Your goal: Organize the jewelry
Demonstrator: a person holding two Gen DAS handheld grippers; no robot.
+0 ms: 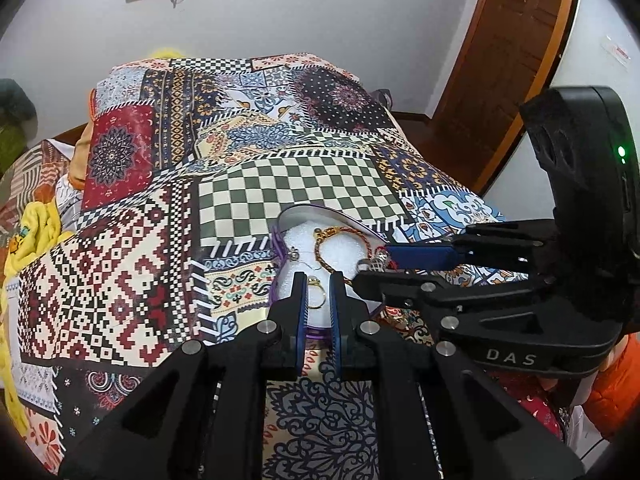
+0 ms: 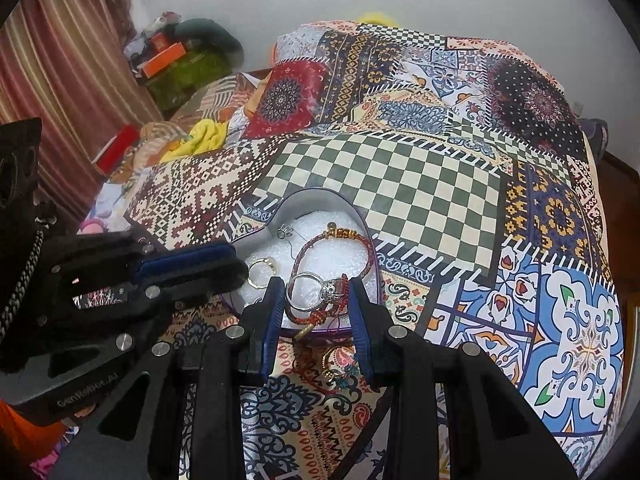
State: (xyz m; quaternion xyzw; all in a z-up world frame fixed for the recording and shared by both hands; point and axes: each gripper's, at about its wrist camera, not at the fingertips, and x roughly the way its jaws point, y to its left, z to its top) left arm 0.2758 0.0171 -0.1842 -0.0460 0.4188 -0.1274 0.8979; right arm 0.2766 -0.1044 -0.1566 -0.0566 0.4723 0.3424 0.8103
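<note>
A heart-shaped purple box with white foam lining sits on the patterned quilt; it also shows in the left wrist view. Inside lie a red and gold cord bracelet, a silver ring with a stone, a gold ring and a small silver earring. My right gripper is open over the box, its fingers either side of the silver ring. My left gripper is open, its fingers around the gold ring. A gold ring and a teal charm lie on the quilt outside the box.
The patchwork quilt covers a bed. Yellow cloth and clutter lie at its left side. A striped curtain and boxes stand beyond. A wooden door is at the right.
</note>
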